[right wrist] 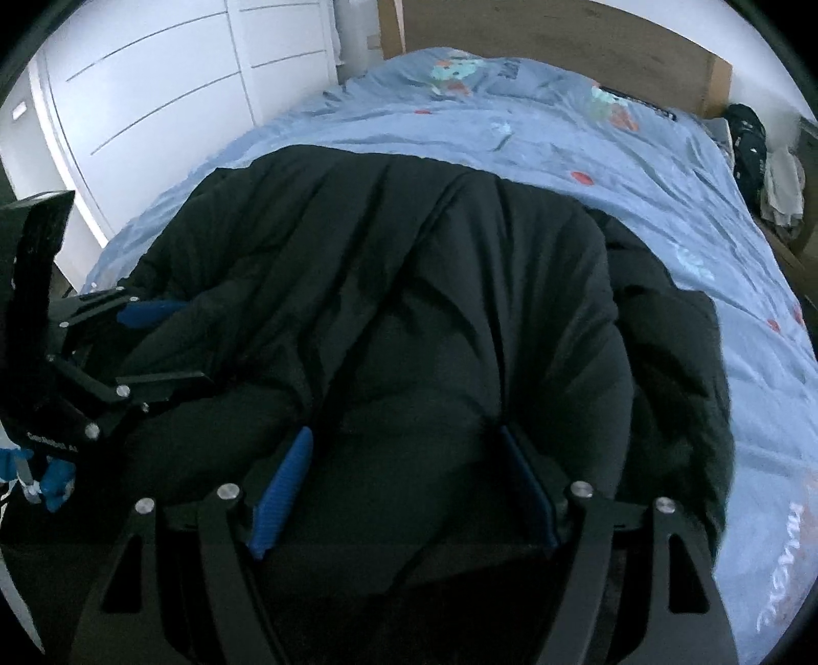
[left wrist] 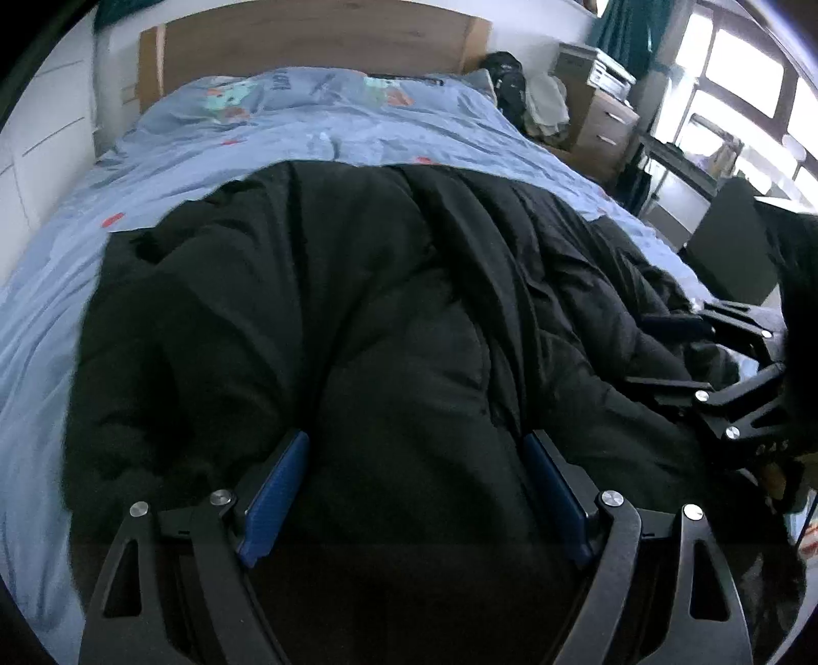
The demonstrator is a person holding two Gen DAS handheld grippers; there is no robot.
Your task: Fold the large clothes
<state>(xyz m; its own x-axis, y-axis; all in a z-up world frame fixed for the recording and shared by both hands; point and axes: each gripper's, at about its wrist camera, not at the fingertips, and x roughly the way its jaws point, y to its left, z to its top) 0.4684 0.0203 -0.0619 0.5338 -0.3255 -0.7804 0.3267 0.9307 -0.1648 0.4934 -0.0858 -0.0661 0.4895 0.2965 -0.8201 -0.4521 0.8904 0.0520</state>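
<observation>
A large black puffy coat (left wrist: 358, 317) lies spread on the blue bedcover (left wrist: 214, 148); it fills the right wrist view too (right wrist: 409, 286). My left gripper (left wrist: 416, 486) is open, its blue pads wide apart with bulging coat fabric between them near the close edge. My right gripper (right wrist: 406, 486) is also open, fabric bulging between its pads. The right gripper shows at the right edge of the left wrist view (left wrist: 680, 353), and the left gripper at the left edge of the right wrist view (right wrist: 158, 348), both against the coat.
A wooden headboard (left wrist: 317, 46) stands at the far end of the bed. White wardrobe doors (right wrist: 168, 87) are on the left. A bedside cabinet (left wrist: 603, 123), a dark bag (left wrist: 506, 87) and a bright window (left wrist: 741, 87) are on the right.
</observation>
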